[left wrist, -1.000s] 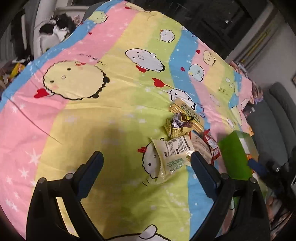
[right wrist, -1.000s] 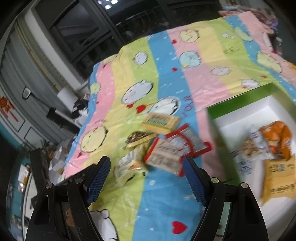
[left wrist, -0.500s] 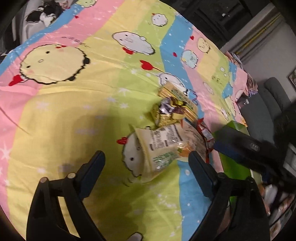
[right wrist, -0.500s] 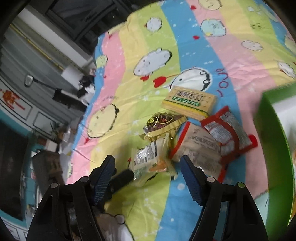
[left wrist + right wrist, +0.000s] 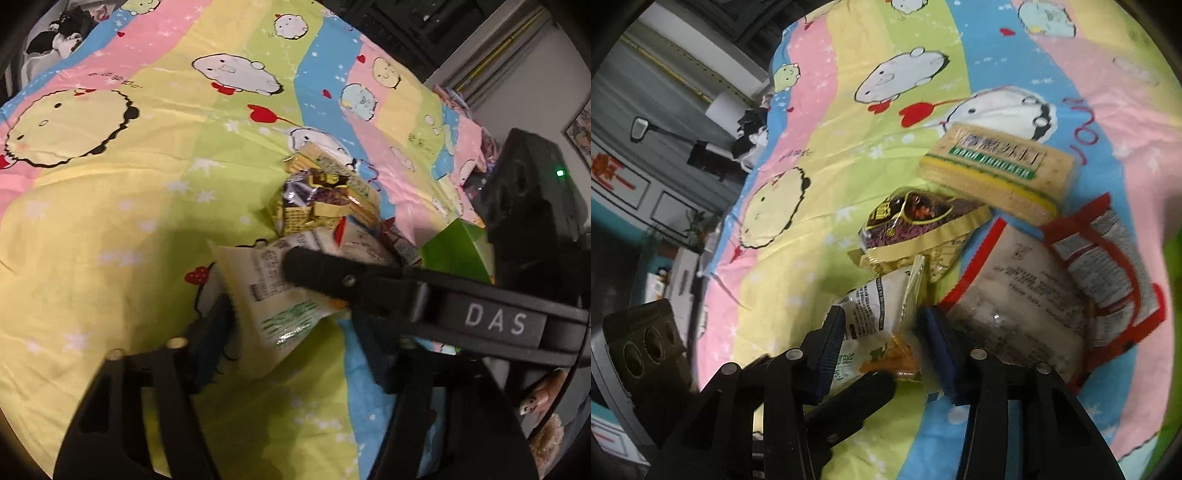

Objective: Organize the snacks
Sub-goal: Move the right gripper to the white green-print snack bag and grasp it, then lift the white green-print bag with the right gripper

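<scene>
A pale snack bag with green print [image 5: 273, 295] [image 5: 875, 332] lies on the striped cartoon bedsheet [image 5: 110, 221]. My left gripper [image 5: 295, 332] is open, its fingers either side of this bag. My right gripper [image 5: 886, 347] is also around the same bag, its blue pads [image 5: 831, 343] close to its sides; one right finger [image 5: 325, 269] crosses over the bag in the left wrist view. Behind it lie a gold and purple packet [image 5: 916, 225] [image 5: 314, 203], a soda cracker pack [image 5: 997, 173], a beige and red bag [image 5: 1019, 306] and a red-edged packet [image 5: 1108, 258].
A green box [image 5: 458, 251] stands to the right of the snack pile; its edge shows at the right border of the right wrist view [image 5: 1171, 258]. Room clutter and a white chair [image 5: 727, 107] lie beyond the bed's far edge.
Both grippers have moved in on the pale snack bag. The right gripper's jaws have narrowed around it, and its finger now crosses the left wrist view.
</scene>
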Tool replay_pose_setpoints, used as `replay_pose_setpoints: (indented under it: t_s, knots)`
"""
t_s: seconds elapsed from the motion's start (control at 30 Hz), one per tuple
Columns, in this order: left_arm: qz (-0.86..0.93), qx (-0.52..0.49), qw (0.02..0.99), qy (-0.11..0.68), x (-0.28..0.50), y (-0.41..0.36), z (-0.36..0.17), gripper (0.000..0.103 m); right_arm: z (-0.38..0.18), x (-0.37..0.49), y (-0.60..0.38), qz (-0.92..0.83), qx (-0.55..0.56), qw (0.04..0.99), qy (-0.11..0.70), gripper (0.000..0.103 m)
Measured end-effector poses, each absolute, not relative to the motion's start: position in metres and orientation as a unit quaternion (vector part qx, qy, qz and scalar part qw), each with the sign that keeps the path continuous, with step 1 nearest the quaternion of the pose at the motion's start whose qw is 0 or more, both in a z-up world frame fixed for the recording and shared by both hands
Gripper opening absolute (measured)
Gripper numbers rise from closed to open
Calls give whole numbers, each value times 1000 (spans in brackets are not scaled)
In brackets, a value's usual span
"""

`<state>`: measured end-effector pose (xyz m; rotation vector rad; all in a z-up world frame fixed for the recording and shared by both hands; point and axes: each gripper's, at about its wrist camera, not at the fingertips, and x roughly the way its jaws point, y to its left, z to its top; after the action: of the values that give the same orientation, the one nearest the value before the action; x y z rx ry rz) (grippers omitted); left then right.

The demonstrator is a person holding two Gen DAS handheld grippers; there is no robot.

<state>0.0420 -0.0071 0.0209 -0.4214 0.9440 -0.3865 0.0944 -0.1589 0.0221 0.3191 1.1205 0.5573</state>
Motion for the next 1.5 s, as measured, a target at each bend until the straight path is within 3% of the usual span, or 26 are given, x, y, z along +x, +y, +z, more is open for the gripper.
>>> replay_pose_setpoints:
  t_s: [0.7,1.5]
  knots:
    - [-176,-140,871,436,26,-14,30,48,26,74,-147,293,139,807,493,47]
    - [-179,-95,933,296,-16,-20,78,48,88,24,-148,316,94,878,348,47]
